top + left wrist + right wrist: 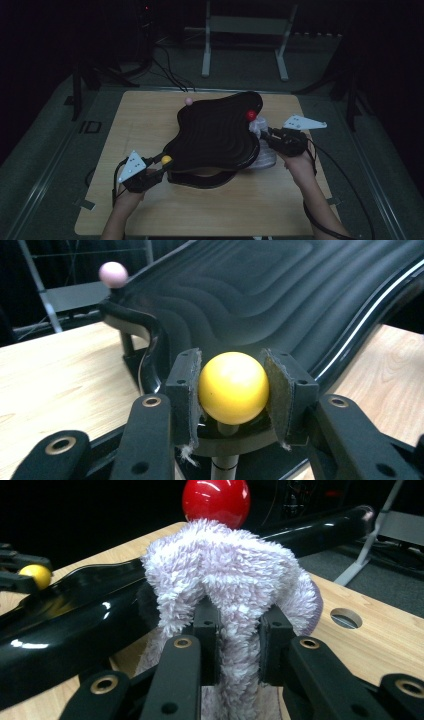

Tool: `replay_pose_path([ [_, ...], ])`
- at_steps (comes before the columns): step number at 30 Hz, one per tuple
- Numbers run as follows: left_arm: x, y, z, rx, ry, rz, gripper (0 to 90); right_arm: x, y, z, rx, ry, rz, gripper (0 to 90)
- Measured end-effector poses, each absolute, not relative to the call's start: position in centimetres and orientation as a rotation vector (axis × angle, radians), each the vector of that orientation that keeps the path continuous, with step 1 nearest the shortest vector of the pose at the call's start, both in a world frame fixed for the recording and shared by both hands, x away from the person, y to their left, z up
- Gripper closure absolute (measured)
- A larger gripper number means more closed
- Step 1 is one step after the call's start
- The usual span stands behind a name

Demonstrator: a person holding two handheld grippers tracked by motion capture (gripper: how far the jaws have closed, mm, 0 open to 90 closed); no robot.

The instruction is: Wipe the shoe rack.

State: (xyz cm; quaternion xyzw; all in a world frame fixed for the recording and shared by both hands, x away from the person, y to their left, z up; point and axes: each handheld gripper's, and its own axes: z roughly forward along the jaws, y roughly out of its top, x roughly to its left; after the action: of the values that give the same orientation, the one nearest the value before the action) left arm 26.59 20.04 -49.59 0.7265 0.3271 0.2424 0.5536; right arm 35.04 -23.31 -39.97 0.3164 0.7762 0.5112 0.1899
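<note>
Two hand-held grippers flank a black tray (215,135) mid-tabletop (140,125) in the high view: left hand-held gripper (159,161) at 8 o'clock, right hand-held gripper (264,131) at 3. Left gripper view: jaws clamp a glossy yellow ball (233,387); pink ball (113,274) at 11. Right gripper view: jaws pinch fluffy lilac cloth (230,580), hiding the tray edge; red ball (216,499) at 12.

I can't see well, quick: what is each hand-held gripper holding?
Left hand-held gripper: shut on the yellow ball.
Right hand-held gripper: shut on the fluffy lilac cloth.

My two handheld grippers

Both my left gripper (161,161) and right gripper (265,131) are black, brass-riveted, topped by grey triangular plates, trailing black cables.
</note>
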Motion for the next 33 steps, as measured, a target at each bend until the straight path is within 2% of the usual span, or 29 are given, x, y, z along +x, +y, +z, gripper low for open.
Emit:
replay_pose_path([
  [10, 26.2, 19.2, -49.7, 1.72, 0.748, 0.569, 60.1, 37.0, -24.4, -40.1, 0.921, 2.163, 1.457, 75.1],
  [15, 26.2, 19.1, -49.6, 1.718, 0.76, 0.577, 60.1, 34.9, -27.2, -39.3, 0.949, 2.106, 1.501, 75.0],
  [16, 26.2, 19.1, -49.6, 1.717, 0.761, 0.577, 60.1, 33.6, -27.9, -39.3, 0.944, 2.105, 1.509, 75.0],
  [21, 26.3, 18.9, -49.6, 1.717, 0.765, 0.582, 60.1, 30.3, -28.3, -39.1, 0.884, 2.128, 1.553, 74.7],
  [27, 26.3, 18.7, -49.6, 1.719, 0.766, 0.578, 60.1, 29.0, -26.8, -37.5, 0.791, 2.153, 1.62, 74.5],
  [33, 26.2, 18.7, -49.6, 1.717, 0.761, 0.569, 60.2, 29.5, -25.8, -38.7, 0.841, 2.146, 1.555, 75.4],
])
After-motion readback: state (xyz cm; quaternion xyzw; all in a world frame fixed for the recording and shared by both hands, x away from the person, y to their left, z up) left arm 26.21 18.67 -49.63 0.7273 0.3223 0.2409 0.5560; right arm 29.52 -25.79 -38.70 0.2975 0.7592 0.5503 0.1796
